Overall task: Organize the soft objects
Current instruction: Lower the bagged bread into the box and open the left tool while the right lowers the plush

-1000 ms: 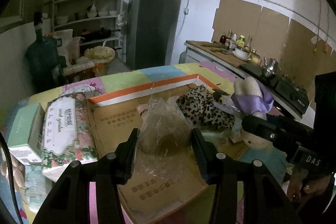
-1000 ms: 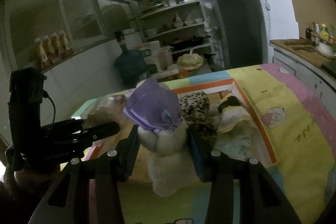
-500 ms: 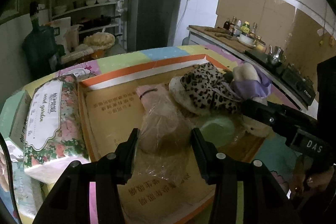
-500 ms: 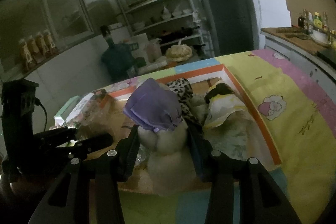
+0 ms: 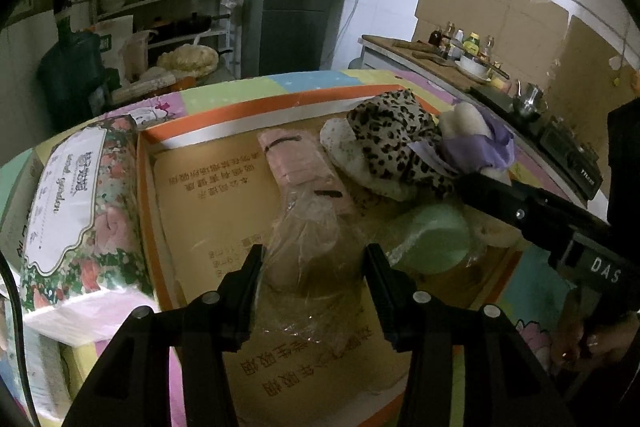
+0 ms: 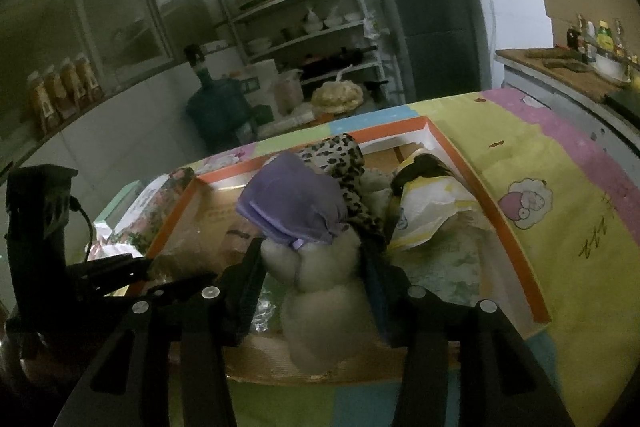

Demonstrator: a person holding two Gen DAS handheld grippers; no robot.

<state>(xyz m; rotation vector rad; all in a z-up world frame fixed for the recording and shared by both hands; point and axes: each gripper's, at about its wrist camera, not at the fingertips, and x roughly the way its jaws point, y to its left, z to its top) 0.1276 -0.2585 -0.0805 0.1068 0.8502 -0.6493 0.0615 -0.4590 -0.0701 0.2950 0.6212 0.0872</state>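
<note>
Crinkled clear plastic fills the lower centre of the left wrist view: the left gripper (image 5: pixel 314 267) is closed part-way on a bagged soft bundle (image 5: pixel 308 239), both fingers pressing its sides, and holds it over the cardboard floor of the orange-rimmed box (image 5: pixel 224 119). At the left edge of that frame a floral tissue pack (image 5: pixel 80 195) lies just outside the box wall; toward the middle a pink folded cloth (image 5: pixel 298 163) sits right behind the bundle, then a leopard-print item (image 5: pixel 394 139) and a green round pad (image 5: pixel 434 241) further right. In the right wrist view the right gripper (image 6: pixel 312 267) is clamped about the waist of a white plush toy (image 6: pixel 320 291) wearing a purple cap (image 6: pixel 294 201), held at the near edge of the box, with a white-and-yellow bag (image 6: pixel 432 211) lying inside toward the right wall. The step in hand looks like setting both soft things into the box — so I would lower the bundle onto the bare cardboard at the left, clear of the pink cloth, before letting the fingers part, since slippery film may slide if released high. The plush probably wants the free patch at the near right; ease it down upright, and keep the two grippers apart — they are close together here.
</note>
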